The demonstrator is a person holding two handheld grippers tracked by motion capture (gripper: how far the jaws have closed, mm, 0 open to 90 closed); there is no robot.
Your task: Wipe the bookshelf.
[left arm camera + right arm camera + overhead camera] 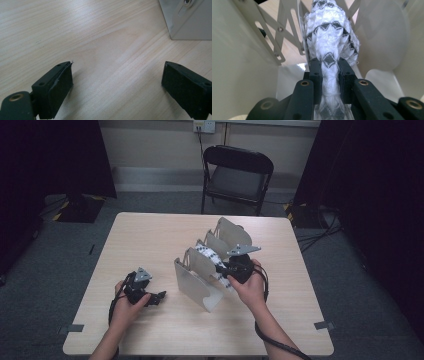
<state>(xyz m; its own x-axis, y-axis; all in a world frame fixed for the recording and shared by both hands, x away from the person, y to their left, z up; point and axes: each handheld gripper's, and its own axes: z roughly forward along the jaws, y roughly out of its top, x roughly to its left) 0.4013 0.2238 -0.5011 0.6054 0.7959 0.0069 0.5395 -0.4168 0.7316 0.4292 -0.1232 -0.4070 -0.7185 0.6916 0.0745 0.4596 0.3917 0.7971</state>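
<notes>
I have my right gripper point(231, 271) clamped on a white cloth with a black diamond pattern point(329, 37). In the right gripper view the jaws stand nearly together, with a bunched fold of the fabric pinched flat between the pads. The cloth sits inside the metal rack point(197, 282), an accordion-style divider stand in the middle of the table point(150, 240). It lies in a slot between two of the rack's plates, and in the high view it runs as a pale strip along the rack's right side, toward my right hand.

I judge the cloth light and entirely limp. It crumples where I grip it and will sag and trail below the jaws, so it may drag on a plate edge or catch on the scissor links at the rack's side. The weave looks loose and a little fuzzy, so it should not slip from the pads. A hold on a gathered bunch, as now, seems better than a hold on a single edge, which could pull out or stretch.

My left gripper point(156, 298) rests low on the table to the left of the rack, near its front plate. Its jaws stand wide apart with nothing between them but bare wood.
</notes>
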